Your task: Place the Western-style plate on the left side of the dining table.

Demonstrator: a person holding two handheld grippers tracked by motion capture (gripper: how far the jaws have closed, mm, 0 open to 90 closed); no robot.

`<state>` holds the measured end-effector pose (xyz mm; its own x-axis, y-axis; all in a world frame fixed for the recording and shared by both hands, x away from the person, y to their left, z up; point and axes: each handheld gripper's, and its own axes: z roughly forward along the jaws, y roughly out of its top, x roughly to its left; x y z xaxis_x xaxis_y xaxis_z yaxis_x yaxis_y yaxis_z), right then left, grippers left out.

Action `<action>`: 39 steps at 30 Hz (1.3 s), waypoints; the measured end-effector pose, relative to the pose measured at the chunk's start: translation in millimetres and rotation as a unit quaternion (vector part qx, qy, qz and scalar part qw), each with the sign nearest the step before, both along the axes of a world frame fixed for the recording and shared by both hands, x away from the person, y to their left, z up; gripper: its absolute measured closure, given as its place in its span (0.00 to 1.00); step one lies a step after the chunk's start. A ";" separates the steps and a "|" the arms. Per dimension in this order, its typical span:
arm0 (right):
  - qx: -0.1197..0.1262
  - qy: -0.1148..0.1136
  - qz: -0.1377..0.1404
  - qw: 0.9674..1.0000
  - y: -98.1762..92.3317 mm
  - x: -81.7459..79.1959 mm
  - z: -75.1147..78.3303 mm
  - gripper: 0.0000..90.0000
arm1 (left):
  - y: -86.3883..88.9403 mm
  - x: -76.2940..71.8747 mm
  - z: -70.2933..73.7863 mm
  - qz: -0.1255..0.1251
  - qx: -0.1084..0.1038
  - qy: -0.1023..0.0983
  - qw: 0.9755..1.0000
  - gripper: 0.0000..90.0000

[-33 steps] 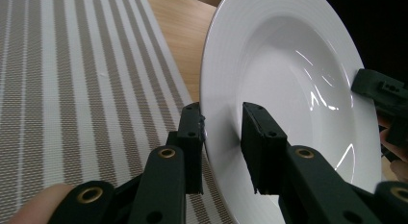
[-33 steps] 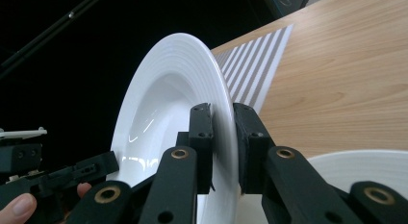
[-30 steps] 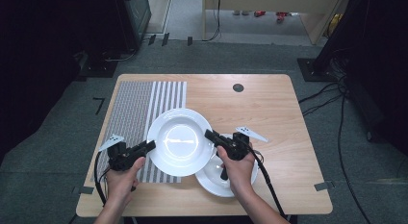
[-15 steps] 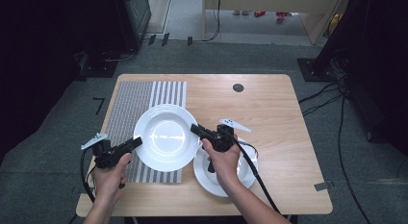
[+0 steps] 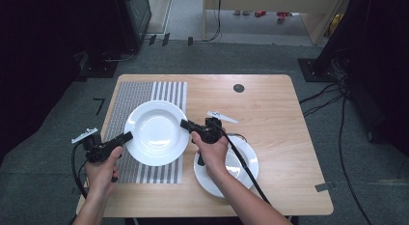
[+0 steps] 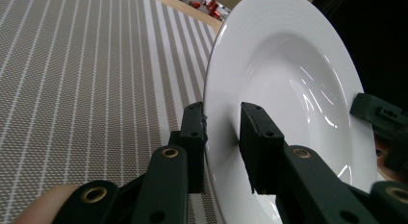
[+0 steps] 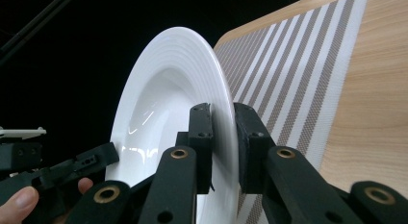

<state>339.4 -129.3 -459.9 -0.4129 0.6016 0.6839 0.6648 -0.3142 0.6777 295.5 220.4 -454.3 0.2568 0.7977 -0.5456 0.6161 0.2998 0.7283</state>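
I've carried the plate (image 5: pixel 156 132) leftward off the other plate (image 5: pixel 241 163); it now hangs over the striped mat (image 5: pixel 140 97). My left gripper (image 5: pixel 126 136) and right gripper (image 5: pixel 184 123) each clamp its rim, jaws narrow. Next, I judge, comes lowering it onto the mat.

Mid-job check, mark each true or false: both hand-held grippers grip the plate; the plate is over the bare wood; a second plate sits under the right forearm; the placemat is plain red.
1. Both the left hand-held gripper and the right hand-held gripper grip the plate: true.
2. The plate is over bare wood: false, it is over the striped placemat.
3. A second plate sits under the right forearm: true.
4. The placemat is plain red: false, grey and white stripes.
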 end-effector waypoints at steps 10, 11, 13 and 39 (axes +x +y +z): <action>0.003 0.030 0.015 0.999 23.6 23.4 -6.8 0.89 | 21.9 16.7 -5.7 0.023 -0.008 0.014 1.000 0.82; 0.004 0.032 0.016 0.999 25.6 25.5 -7.9 0.89 | 23.6 18.4 -6.3 0.026 -0.010 0.015 1.000 0.82; 0.004 0.037 0.016 0.999 29.7 29.4 -9.8 0.89 | 26.9 21.9 -8.3 0.029 -0.009 0.020 0.999 0.82; -0.007 0.071 0.013 0.997 52.7 79.4 -26.5 0.90 | 40.4 64.4 -33.2 0.061 -0.022 0.065 0.996 0.80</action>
